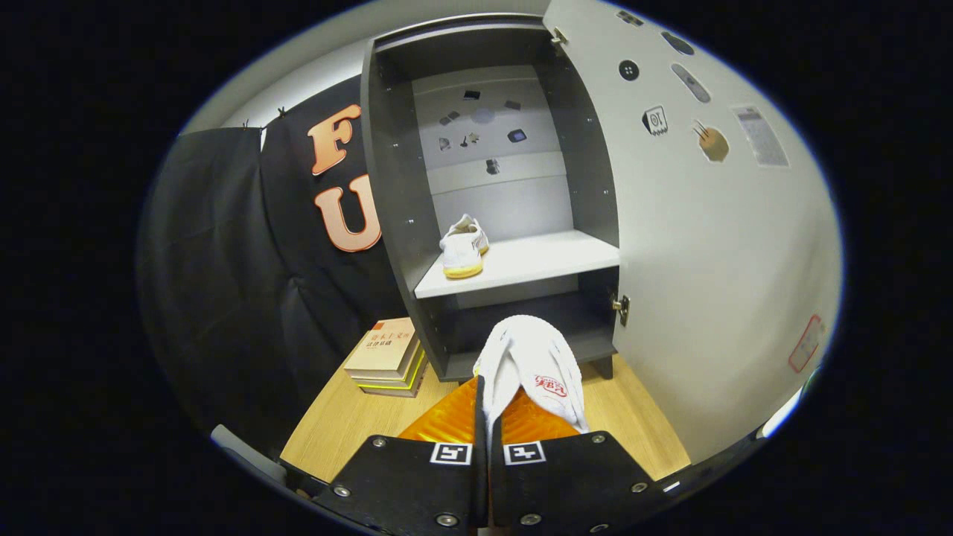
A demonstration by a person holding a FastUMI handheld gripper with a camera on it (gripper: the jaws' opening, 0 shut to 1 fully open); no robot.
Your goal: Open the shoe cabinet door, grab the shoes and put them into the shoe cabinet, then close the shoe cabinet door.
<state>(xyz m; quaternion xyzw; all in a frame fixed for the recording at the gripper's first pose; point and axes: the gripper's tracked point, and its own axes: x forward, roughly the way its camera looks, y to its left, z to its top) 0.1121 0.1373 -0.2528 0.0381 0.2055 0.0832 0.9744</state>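
Tongs (488, 406) were closed, pinching white canvas shoe with red logo (532, 357) by soft, thin collar; light, floppy, likely to swing. Matching white yellow-soled shoe (463, 249) sat on left of grey cabinet shelf (551, 260); door (707, 238) was open.

Illegible red logo on held shoe (547, 372), unreadable title on top book (387, 348) (stickers on door (715, 223) too small)

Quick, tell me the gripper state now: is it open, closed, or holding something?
Gripper: closed, both fingers pinching the white shoe, held in front of the open shoe cabinet.
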